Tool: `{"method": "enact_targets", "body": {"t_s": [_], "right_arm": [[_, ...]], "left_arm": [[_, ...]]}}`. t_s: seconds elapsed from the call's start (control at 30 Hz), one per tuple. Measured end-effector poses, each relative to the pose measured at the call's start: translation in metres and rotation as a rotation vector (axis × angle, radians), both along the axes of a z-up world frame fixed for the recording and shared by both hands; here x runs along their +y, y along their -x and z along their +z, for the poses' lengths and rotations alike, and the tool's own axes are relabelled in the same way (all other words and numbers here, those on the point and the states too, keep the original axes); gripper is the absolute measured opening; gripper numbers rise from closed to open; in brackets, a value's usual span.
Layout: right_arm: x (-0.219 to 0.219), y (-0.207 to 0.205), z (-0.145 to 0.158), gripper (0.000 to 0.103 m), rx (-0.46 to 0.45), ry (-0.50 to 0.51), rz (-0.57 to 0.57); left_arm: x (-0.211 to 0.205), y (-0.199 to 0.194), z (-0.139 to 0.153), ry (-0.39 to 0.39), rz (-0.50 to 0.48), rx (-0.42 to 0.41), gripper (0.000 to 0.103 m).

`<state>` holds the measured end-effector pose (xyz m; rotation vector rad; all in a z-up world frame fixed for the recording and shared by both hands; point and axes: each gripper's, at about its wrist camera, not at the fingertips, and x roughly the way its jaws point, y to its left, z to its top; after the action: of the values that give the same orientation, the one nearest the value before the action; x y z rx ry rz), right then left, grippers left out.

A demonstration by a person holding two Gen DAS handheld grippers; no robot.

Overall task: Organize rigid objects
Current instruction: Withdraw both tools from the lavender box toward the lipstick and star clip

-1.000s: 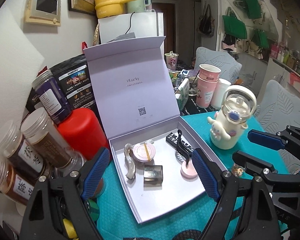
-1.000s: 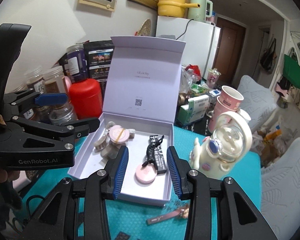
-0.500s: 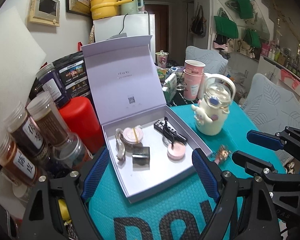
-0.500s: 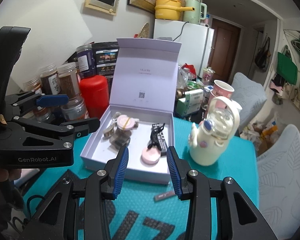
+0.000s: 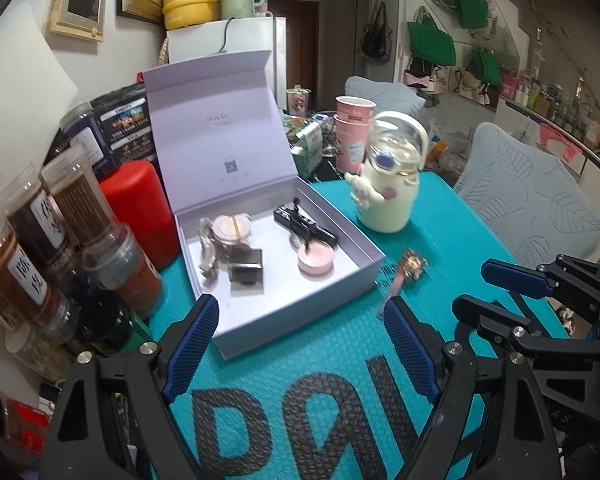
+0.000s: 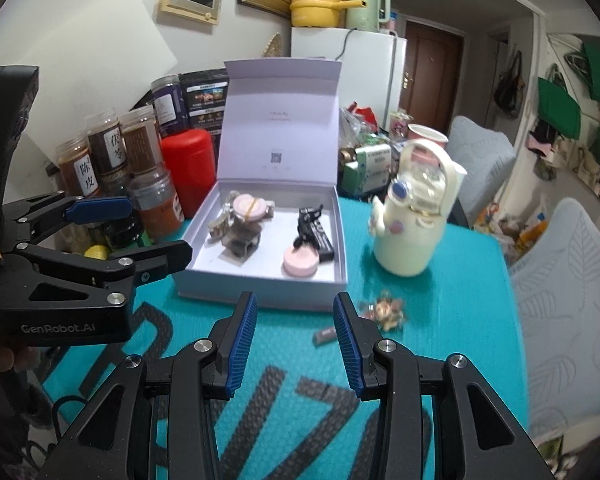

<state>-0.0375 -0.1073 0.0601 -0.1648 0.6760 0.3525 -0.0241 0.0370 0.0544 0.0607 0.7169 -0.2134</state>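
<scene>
Both grippers have drawn back from the open white cardboard gift box since the earlier frames. Left gripper hovers before the box, fingers spread wide, empty. Right gripper hovers level over the teal bubble-textured mat, fingers parted, empty. Left gripper's body reads "GenRobot.AI". Inside the box lie a round pink compact and black clip. A pink ornamented hairpin lies on the mat, beside the box.
</scene>
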Motion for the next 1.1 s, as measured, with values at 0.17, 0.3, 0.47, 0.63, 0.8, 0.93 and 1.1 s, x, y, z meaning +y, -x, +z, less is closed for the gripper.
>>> {"method": "enact_targets", "body": {"t_s": [0.17, 0.3, 0.47, 0.63, 0.8, 0.93, 1.1], "right_arm": [[-0.008, 0.011, -0.011, 0.039, 0.014, 0.000, -0.032], [-0.015, 0.018, -0.017, 0.039, 0.020, -0.009, -0.056], [-0.025, 0.023, -0.028, 0.039, 0.045, -0.018, -0.088], [-0.036, 0.021, -0.042, 0.040, 0.083, -0.034, -0.114], [-0.046, 0.012, -0.057, 0.044, 0.119, -0.047, -0.135], [-0.052, 0.003, -0.068, 0.046, 0.148, -0.053, -0.146], [-0.057, -0.013, -0.079, 0.052, 0.175, -0.063, -0.150]], "left_arm": [[-0.009, 0.010, -0.010, 0.015, -0.046, 0.022, 0.085], [-0.017, 0.015, -0.015, 0.024, -0.081, 0.028, 0.085], [-0.027, 0.017, -0.027, 0.018, -0.111, 0.044, 0.085], [-0.031, 0.010, -0.042, 0.024, -0.121, 0.083, 0.085], [-0.033, 0.000, -0.059, 0.027, -0.123, 0.111, 0.085], [-0.032, -0.006, -0.067, 0.038, -0.122, 0.125, 0.085], [-0.035, -0.017, -0.079, 0.042, -0.120, 0.144, 0.085]]}}
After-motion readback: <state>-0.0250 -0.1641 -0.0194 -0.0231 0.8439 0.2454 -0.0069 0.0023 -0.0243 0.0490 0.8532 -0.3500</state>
